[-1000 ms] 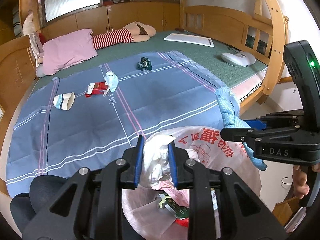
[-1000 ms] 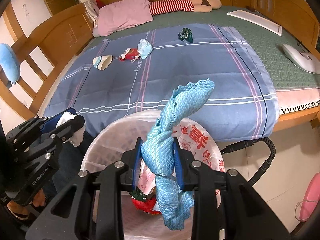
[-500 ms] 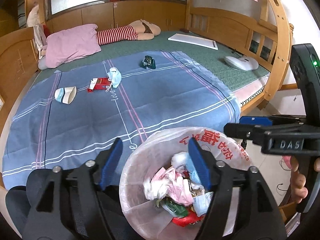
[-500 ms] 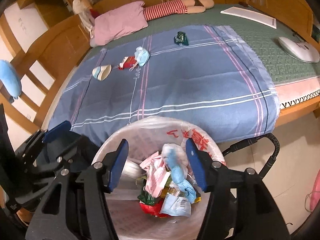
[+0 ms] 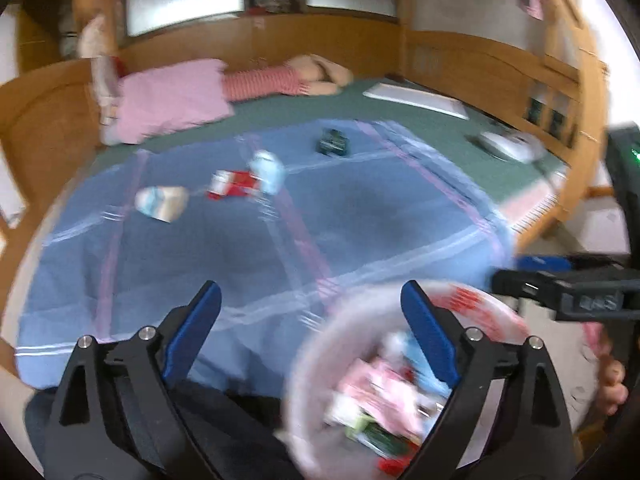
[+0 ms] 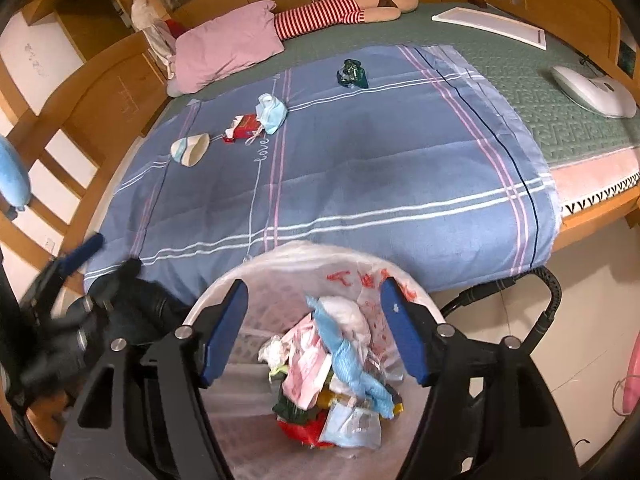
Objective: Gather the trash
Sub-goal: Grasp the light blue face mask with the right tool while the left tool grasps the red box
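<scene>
My left gripper [image 5: 310, 300] hangs over the bed's near edge with its jaws opening and nothing between them. The bag-lined trash bin [image 5: 298, 364] sits under its right finger. My right gripper [image 6: 314, 286] is above the bin [image 6: 280, 256], jaws opening and empty. Below it a blue cloth [image 6: 344, 356] and a white tissue [image 6: 344, 308] lie on the pile of rubbish. On the blue blanket [image 6: 380, 184] lie a paper cup [image 6: 190, 149], a red packet [image 6: 242, 127], a blue face mask [image 6: 272, 114] and a dark green wrapper [image 6: 352, 73].
A pink pillow [image 6: 228, 46] and a striped plush toy [image 6: 340, 10] lie at the head of the bed. A white board [image 6: 492, 24] and a white device [image 6: 592, 90] rest on the green mat. A black curved handle [image 6: 548, 292] stands right of the bin.
Both grippers have opened. The white tissue dropped from the left one and the blue cloth from the right one into the bin. The left gripper shifted left, off the bin.
</scene>
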{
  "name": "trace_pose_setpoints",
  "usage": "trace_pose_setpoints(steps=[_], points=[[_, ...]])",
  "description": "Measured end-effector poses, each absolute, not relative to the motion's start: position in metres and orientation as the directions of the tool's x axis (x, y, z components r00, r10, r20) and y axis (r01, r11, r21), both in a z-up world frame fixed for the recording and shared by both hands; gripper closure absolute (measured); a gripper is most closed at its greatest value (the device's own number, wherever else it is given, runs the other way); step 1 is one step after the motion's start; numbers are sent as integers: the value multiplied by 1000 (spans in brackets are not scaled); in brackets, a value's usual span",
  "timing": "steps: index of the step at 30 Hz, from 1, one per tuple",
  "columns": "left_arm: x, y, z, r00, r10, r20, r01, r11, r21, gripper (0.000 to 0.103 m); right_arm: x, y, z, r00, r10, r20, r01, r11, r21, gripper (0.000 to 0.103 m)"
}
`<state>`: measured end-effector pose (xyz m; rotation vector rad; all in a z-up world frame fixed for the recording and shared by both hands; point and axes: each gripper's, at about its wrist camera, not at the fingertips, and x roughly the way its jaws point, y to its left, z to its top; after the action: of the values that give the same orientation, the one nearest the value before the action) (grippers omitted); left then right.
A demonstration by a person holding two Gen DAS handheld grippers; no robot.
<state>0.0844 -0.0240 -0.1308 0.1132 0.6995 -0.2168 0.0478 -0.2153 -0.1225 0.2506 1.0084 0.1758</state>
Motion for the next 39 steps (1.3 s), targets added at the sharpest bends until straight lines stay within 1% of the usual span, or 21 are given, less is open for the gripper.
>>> trace_pose_setpoints(steps=[3,5,8,12,13,14,15,16,17,19,21,23,25,27,28,31,32,35,36,38,39], points=[[126,17,-134,772,-58,-633,77,997,2,9,77,-206,-123,535,235,-811,-43,967,252,34],[157,42,-141,758,23,-651,-29,1000,2,9,110,-194,-127,544,220,-810,-55,972,227,33],[205,75,-155,720,84,-689,-119,993,-3,9,160,-171,-133,540,236,-808,-63,968,241,33],[233,113,-171,714,148,-684,-241,970,-42,5,231,-126,-135,542,286,-790,-116,957,267,33],[237,122,-179,708,164,-687,-279,958,-59,5,252,-109,-135,545,292,-786,-147,956,253,32],[240,134,-187,661,172,-730,-354,930,-101,5,274,-93,-137,552,289,-782,-164,957,238,30],[239,144,-190,654,136,-744,-386,906,-173,5,293,-82,-139,562,284,-777,-169,959,229,27],[235,148,-187,696,102,-711,-372,898,-236,5,318,-72,-143,571,287,-769,-167,958,234,23],[232,147,-185,712,102,-695,-365,899,-242,5,344,-66,-150,575,287,-767,-147,958,248,19],[226,137,-181,737,137,-662,-348,917,-197,5,391,-60,-171,566,235,-790,-51,967,251,18],[223,125,-176,763,180,-621,-326,937,-128,5,437,-61,-205,501,194,-844,88,958,273,18],[224,121,-177,763,192,-618,-322,941,-105,5,460,-60,-231,444,177,-878,176,944,279,18],[229,126,-181,741,186,-645,-340,933,-122,5,471,-51,-254,394,167,-904,195,946,260,18],[236,135,-185,725,161,-669,-359,918,-169,5,470,-34,-259,379,98,-920,127,980,156,18],[236,140,-187,720,145,-678,-370,908,-199,5,463,-15,-259,379,63,-923,9,997,72,18],[240,155,-201,693,67,-718,-406,859,-312,4,433,13,-262,352,56,-934,-202,979,-17,21],[243,162,-211,669,6,-743,-418,830,-370,4,417,16,-260,331,86,-940,-261,965,-3,23],[248,177,-238,606,-116,-787,-475,741,-475,4,373,15,-255,218,174,-960,-396,915,75,25],[249,182,-248,581,-150,-800,-510,699,-502,4,360,14,-252,199,188,-962,-438,895,84,27],[249,187,-260,548,-182,-816,-560,646,-520,4,333,2,-241,207,218,-954,-470,877,98,47],[249,186,-262,542,-186,-819,-560,647,-518,4,328,-7,-236,218,231,-948,-450,886,112,51]])
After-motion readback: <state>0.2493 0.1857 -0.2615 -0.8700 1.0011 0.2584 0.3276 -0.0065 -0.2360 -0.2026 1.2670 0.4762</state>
